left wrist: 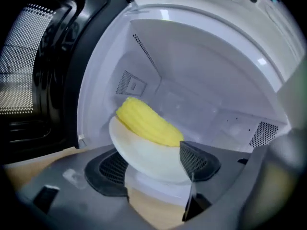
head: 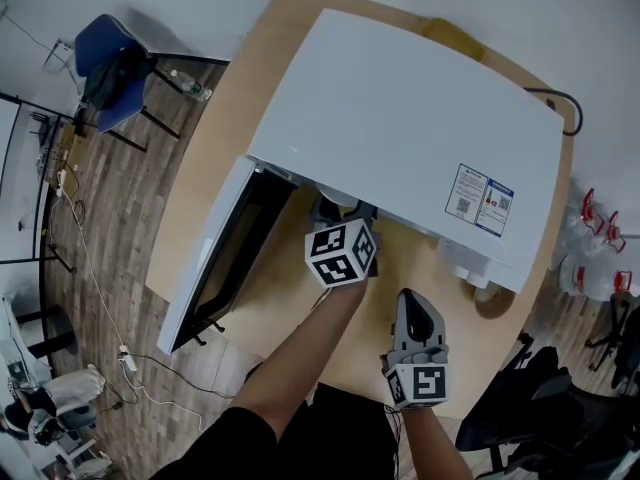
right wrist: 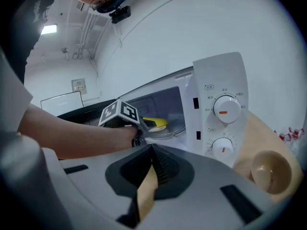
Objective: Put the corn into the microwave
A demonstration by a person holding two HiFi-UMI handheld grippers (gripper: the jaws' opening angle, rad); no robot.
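Observation:
A yellow corn cob [left wrist: 146, 121] lies on a white plate [left wrist: 153, 159] inside the cavity of the white microwave [head: 420, 118], whose door [head: 215, 258] hangs open to the left. My left gripper [left wrist: 153, 169] reaches into the opening. Its jaws stand apart on either side of the plate's near rim, and the pads do not press on it. The right gripper view shows the corn [right wrist: 156, 123] just past the left gripper [right wrist: 144, 124]. My right gripper [head: 412, 306] hovers over the table before the microwave, shut and empty [right wrist: 152, 169].
The microwave's control panel with two dials [right wrist: 223, 123] is right of the cavity. A tan bowl [right wrist: 271, 171] stands on the wooden table [head: 230, 128] at the microwave's right front corner. A blue chair [head: 110, 68] is far left on the floor.

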